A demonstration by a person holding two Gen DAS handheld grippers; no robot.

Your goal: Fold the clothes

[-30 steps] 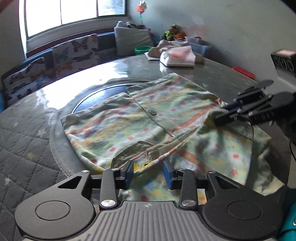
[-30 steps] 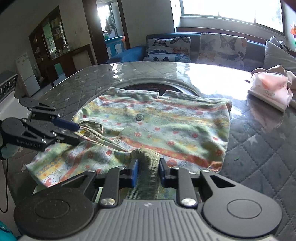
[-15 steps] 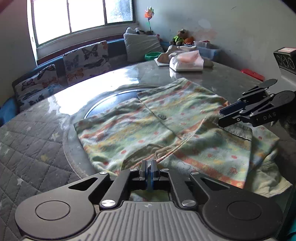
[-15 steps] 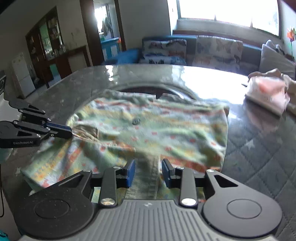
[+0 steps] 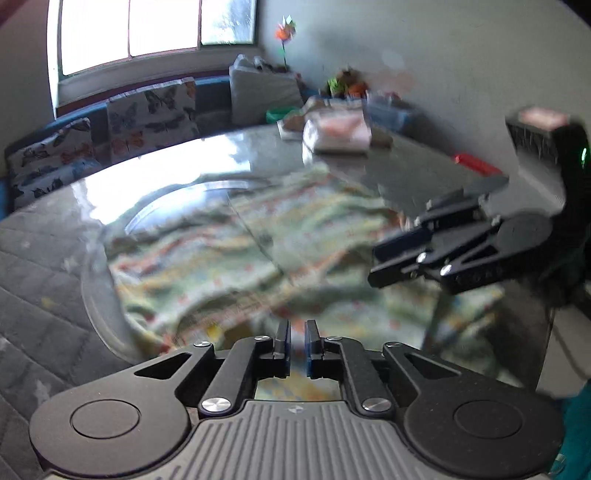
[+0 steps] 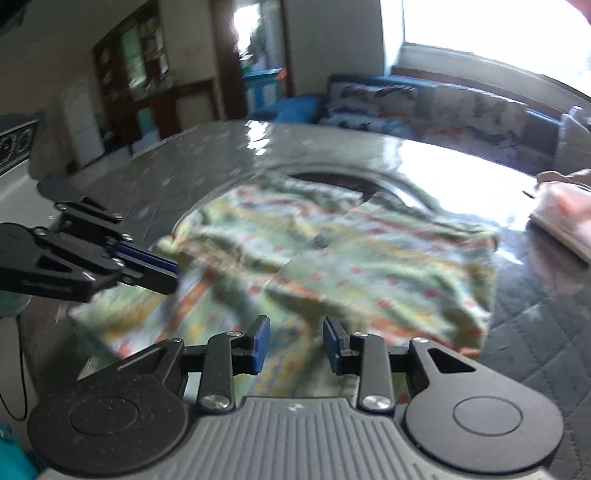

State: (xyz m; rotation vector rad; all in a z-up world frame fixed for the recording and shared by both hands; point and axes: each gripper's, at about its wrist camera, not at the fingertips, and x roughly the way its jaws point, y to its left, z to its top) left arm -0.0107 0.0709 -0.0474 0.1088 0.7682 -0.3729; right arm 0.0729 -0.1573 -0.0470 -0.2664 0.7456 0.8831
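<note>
Now the garment (image 5: 236, 251) spreads ahead of both; the left hand-held gripper (image 5: 297, 341) pinches its near hem, the right hand-held gripper (image 6: 295, 341) gapes, empty.

We counted one patterned garment (image 5: 229, 251) spread on one round table (image 5: 48, 280). Two grippers were in view: the left gripper (image 5: 297, 334) and the right gripper (image 6: 295, 338). One folded pale pink bundle (image 5: 338, 131) lay at the table's far side, with one red object (image 5: 476, 164) near it. Along the window seat we made out two butterfly-print cushions (image 5: 151, 110) and one plain grey cushion (image 5: 260, 92). One pinwheel (image 5: 284, 33) stood in the corner.
</note>
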